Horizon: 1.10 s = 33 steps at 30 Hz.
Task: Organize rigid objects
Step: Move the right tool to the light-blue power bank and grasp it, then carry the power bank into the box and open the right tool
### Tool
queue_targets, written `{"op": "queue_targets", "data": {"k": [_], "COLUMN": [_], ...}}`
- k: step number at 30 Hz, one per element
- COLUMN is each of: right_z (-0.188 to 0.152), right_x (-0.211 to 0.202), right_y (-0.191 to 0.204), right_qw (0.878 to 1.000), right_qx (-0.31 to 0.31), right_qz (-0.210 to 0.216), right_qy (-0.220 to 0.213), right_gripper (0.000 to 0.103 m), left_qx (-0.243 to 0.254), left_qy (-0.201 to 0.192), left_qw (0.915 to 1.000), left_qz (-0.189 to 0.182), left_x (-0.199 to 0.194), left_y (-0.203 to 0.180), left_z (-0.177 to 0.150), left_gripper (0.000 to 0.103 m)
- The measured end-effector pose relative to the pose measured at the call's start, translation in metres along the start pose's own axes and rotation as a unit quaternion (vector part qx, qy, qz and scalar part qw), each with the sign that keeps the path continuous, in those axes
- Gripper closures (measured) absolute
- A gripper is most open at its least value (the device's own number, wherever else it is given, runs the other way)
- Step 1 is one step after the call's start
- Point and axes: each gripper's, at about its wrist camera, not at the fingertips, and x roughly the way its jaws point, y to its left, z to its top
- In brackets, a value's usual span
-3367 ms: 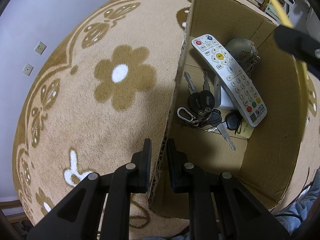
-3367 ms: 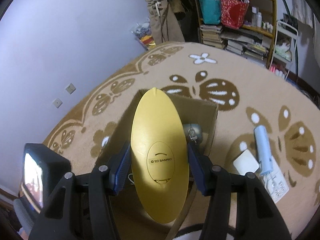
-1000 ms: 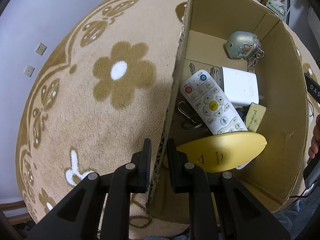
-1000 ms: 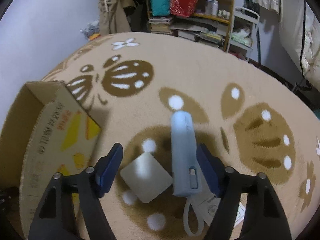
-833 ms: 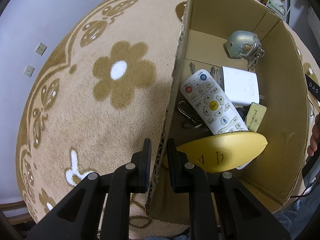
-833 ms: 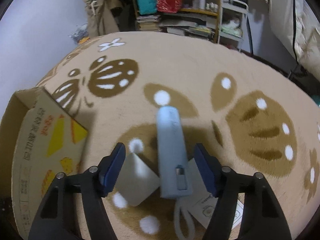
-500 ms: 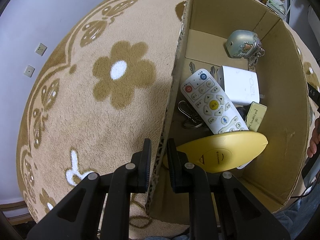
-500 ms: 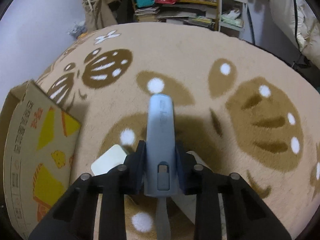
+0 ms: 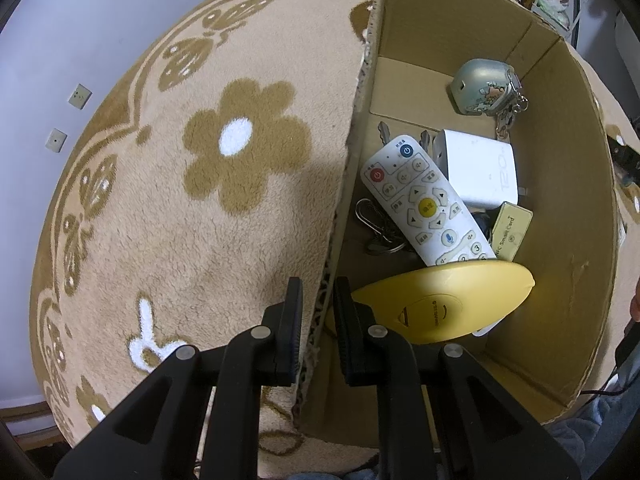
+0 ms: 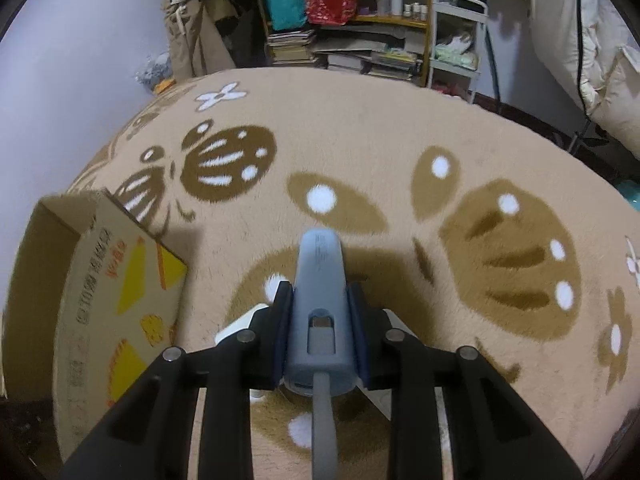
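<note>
My left gripper (image 9: 316, 308) is shut on the near left wall of the cardboard box (image 9: 448, 40). Inside lie a white remote (image 9: 424, 204), a yellow oval case (image 9: 436, 304), a white adapter (image 9: 478, 168), a grey-green keychain pouch (image 9: 480, 86), a small card (image 9: 510, 230) and keys (image 9: 378, 224). My right gripper (image 10: 319, 304) is shut on a blue-grey cylindrical power bank (image 10: 319, 292) with a grey strap, held over the rug to the right of the box (image 10: 100, 300).
A white square pad (image 10: 240, 324) and a white paper (image 10: 394, 328) lie on the tan patterned rug (image 10: 400, 140) under my right gripper. Shelves with books and bags (image 10: 340, 20) stand at the far end. A wall with sockets (image 9: 68, 116) is at the left.
My right gripper came down around the blue-grey power bank, closed on it and now holds it. The left gripper and box have not moved.
</note>
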Motion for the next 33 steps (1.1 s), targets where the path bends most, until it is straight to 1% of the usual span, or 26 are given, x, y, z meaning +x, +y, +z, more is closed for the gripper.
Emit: {"op": "queue_targets", "data": {"k": [4, 11, 17, 20, 24, 30, 33], "right_z": [0.007, 0.023, 0.031, 0.030, 0.021, -0.002, -0.012], "right_x": [-0.015, -0.060, -0.098, -0.107, -0.105, -0.090, -0.085], "right_y": [0.002, 0.017, 0.041, 0.056, 0.077, 0.112, 0.127], "right_qw": [1.000, 0.996, 0.991, 0.988, 0.986, 0.981, 0.978], "right_qx": [0.009, 0.015, -0.009, -0.026, -0.048, -0.089, -0.117], "right_qz": [0.008, 0.026, 0.073, 0.096, 0.116, 0.150, 0.158], "right_qy": [-0.014, -0.082, -0.115, -0.116, -0.109, -0.079, -0.068], "right_gripper": [0.074, 0.074, 0.074, 0.074, 0.074, 0.074, 0.074], "left_qx": [0.007, 0.002, 0.005, 0.005, 0.005, 0.002, 0.007], "left_qy": [0.000, 0.001, 0.000, 0.000, 0.000, 0.000, -0.001], "left_qw": [1.0000, 1.0000, 1.0000, 1.0000, 1.0000, 1.0000, 1.0000], "left_qz": [0.007, 0.004, 0.007, 0.006, 0.005, 0.002, 0.006], "left_x": [0.000, 0.000, 0.000, 0.000, -0.001, -0.001, 0.000], "left_y": [-0.002, -0.004, -0.004, -0.003, -0.004, -0.003, -0.003], "left_z": [-0.001, -0.001, 0.000, -0.001, -0.001, -0.001, -0.001], "left_gripper": [0.090, 0.089, 0.090, 0.090, 0.090, 0.090, 0.089]}}
